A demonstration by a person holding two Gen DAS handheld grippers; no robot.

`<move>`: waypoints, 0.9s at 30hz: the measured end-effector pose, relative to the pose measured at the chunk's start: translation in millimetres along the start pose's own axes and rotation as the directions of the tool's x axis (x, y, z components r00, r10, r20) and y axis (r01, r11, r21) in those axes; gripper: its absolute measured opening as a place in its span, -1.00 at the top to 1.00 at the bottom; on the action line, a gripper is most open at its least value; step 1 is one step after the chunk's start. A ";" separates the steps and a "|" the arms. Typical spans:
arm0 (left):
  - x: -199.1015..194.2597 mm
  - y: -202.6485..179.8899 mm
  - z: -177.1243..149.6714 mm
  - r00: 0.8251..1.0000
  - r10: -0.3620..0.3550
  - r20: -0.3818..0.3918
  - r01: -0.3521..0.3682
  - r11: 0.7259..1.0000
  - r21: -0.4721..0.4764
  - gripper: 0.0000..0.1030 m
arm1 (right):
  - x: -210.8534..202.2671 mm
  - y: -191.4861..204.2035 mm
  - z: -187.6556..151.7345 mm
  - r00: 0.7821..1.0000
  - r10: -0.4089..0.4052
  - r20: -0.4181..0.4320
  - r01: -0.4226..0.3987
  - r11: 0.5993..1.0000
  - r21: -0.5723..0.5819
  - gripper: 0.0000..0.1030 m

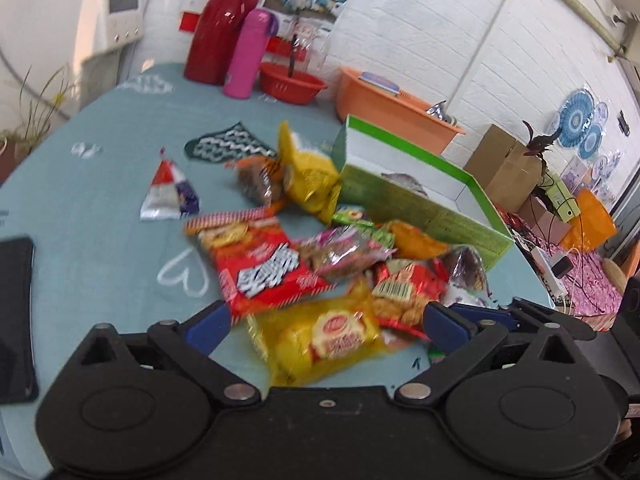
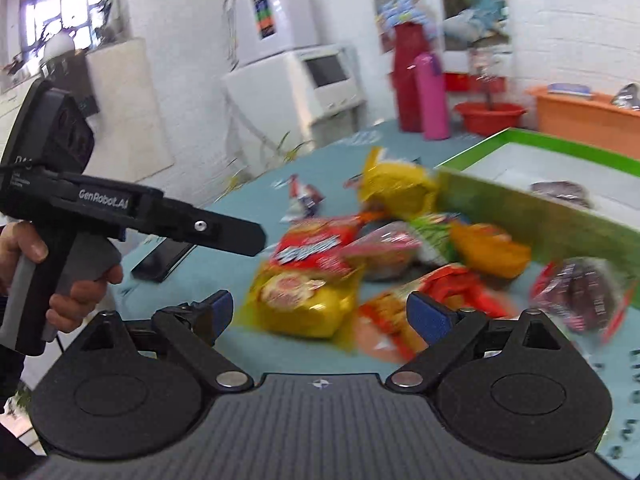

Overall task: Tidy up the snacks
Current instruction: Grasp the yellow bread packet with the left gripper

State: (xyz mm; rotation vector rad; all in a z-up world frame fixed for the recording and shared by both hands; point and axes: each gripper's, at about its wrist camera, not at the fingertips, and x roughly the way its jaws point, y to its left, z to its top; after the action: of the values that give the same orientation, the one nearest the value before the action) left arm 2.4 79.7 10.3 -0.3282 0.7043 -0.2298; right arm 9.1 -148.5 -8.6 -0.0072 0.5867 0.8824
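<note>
— Hovering both tools low over the pile makes sense; what do you have under the left gripper [image 1: 326, 322]?

— Your left fingers [image 1: 208, 322] are spread wide and grip nothing, with the yellow biscuit pack [image 1: 320, 344] lying on the desk [image 1: 100, 168] right between them, so it looks like the natural first pick. The right gripper [image 2: 320, 312] is just as wide open and empty, nearest the same yellow pack and the orange-red cracker bag [image 2: 404, 312].

— And the hand at the edge?

— In the right view you see your left hand [image 2: 52, 276] wrapped round the other tool's grey handle, holding it level above the snacks.

— Why is everything heaped there?

— The packets sit bunched against the near wall of the green box [image 1: 424, 204], probably so each one needs only a short lift over the rim. The big red bag [image 1: 260, 260] lies flat just beyond the yellow one; a triangular silver packet [image 1: 168, 192] lies apart to the left. One dark packet [image 2: 560, 194] already rests inside the box, so I'd judge the sorting barely begun.

— Anything behind?

— A pink bottle [image 1: 248, 56] and a red jug [image 1: 224, 24] stand well clear at the far edge.
</note>
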 end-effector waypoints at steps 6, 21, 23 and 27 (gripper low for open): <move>5.0 16.6 -13.9 0.998 -0.050 -0.033 0.049 0.998 -0.038 -1.00 | 23.2 8.4 -1.1 0.999 -0.003 -0.047 0.001 0.999 -0.032 -1.00; 32.8 30.6 -13.6 0.991 -0.095 -0.090 0.088 0.992 -0.085 -0.23 | 57.9 6.3 -3.5 0.994 -0.025 -0.109 0.014 0.994 -0.106 -1.00; 28.0 29.0 -13.1 0.993 -0.087 -0.075 0.081 0.993 -0.085 -0.22 | 53.8 9.5 -5.9 0.994 -0.043 -0.098 0.030 0.991 -0.131 -0.73; 15.3 17.0 -9.2 0.994 -0.091 -0.053 0.088 0.994 -0.058 -0.18 | 39.9 4.5 -3.8 0.997 -0.031 -0.075 0.024 0.995 -0.095 -0.45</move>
State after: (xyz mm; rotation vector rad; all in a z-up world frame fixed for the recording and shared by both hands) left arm 9.2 88.5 -11.7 -0.4085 0.7527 -0.3057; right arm 23.5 -117.6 -30.1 -0.1347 0.6147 0.8849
